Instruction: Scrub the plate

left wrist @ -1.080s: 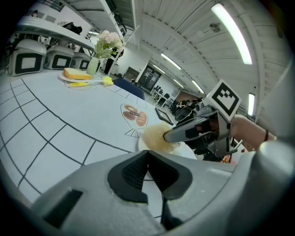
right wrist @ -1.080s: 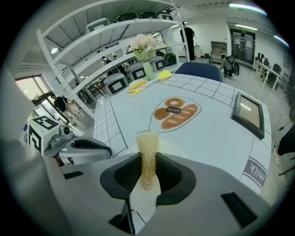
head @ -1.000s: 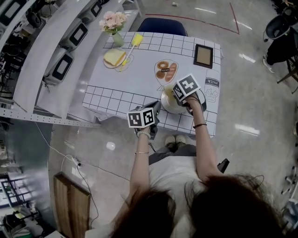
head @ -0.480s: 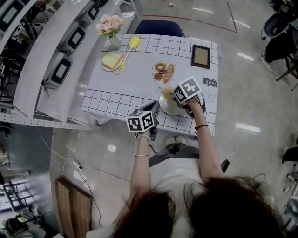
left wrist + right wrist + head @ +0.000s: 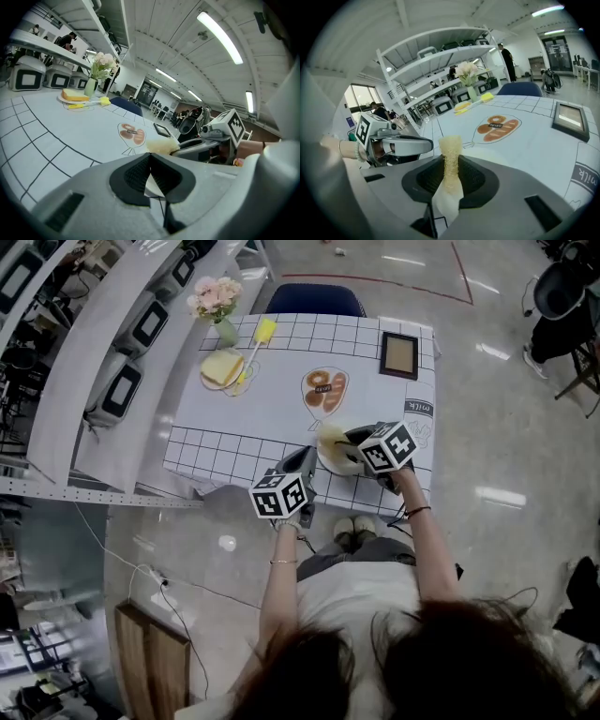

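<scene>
**Head view.** The plate (image 5: pixel 336 463) sits on the table (image 5: pixel 244 442), close to its near edge and in front of the person. The left gripper (image 5: pixel 308 458) meets the plate's left rim. The right gripper (image 5: pixel 351 440) reaches in from the right, with a yellow scrub pad (image 5: pixel 328 436) over the far part of the plate. Judged step: scrubbing under way, with the plate braced.

**Left gripper view.** The jaws are closed to a narrow slit, and a white sliver is pinched between the pads. I read this as the plate rim. The right gripper and its pad show just beyond.

**Right gripper view.** The jaws are clamped on the scrub pad, which stands up between them.

**Next move.** The pad needs pressing flat and sweeping across the plate while the left grip stays firm. A slack hold could let the plate slide toward the table edge.

**Change.** Against a second ago, the right gripper's marker cube has drawn back toward the person. The pad was hidden then and now shows. The left gripper is at the same rim.
</scene>
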`<state>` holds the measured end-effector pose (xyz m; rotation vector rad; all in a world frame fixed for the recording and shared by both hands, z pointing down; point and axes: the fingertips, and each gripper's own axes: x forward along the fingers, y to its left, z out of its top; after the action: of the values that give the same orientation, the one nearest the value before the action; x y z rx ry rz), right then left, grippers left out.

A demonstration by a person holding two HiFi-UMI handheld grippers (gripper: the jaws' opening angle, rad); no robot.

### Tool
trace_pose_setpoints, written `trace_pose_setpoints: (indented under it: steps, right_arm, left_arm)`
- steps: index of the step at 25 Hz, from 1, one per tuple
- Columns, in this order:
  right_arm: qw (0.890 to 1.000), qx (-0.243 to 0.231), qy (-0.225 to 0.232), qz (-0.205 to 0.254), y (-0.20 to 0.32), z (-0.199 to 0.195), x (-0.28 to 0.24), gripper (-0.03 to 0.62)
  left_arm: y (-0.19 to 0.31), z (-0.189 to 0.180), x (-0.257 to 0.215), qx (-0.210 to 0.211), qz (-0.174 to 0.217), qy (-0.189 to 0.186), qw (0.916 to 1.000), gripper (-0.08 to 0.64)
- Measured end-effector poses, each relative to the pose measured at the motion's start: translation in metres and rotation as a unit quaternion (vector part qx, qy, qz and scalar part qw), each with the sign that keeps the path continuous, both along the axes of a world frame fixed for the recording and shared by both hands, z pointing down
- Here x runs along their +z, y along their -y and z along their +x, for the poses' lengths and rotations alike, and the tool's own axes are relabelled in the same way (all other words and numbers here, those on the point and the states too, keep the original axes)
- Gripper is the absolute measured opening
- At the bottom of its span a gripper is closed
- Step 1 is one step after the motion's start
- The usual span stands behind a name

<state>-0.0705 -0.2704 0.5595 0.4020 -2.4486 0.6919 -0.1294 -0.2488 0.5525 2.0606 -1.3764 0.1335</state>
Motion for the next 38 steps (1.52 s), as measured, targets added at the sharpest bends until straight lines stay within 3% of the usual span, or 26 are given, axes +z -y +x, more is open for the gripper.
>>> trace_pose_setpoints:
  steps: [7, 21, 38]
  right_arm:
    - [0.994, -0.025, 0.072, 0.08, -0.008, -0.002, -0.031, 0.08]
    - [0.977, 0.014, 0.171, 0.129, -0.011, 0.01, -0.064, 0.08]
    - [0.968, 0.012, 0.199, 0.151, -0.011, 0.01, -0.078, 0.078]
  left_arm:
    - [-0.002, 0.005, -0.02, -0.002, 0.058, 0.009, 0.9983, 0.011]
    - [-0.004, 0.005, -0.046, -0.017, 0.119, 0.022, 0.9925, 0.011]
    - [-0.006, -0.001, -0.05, -0.027, 0.131, 0.034, 0.9904, 0.011]
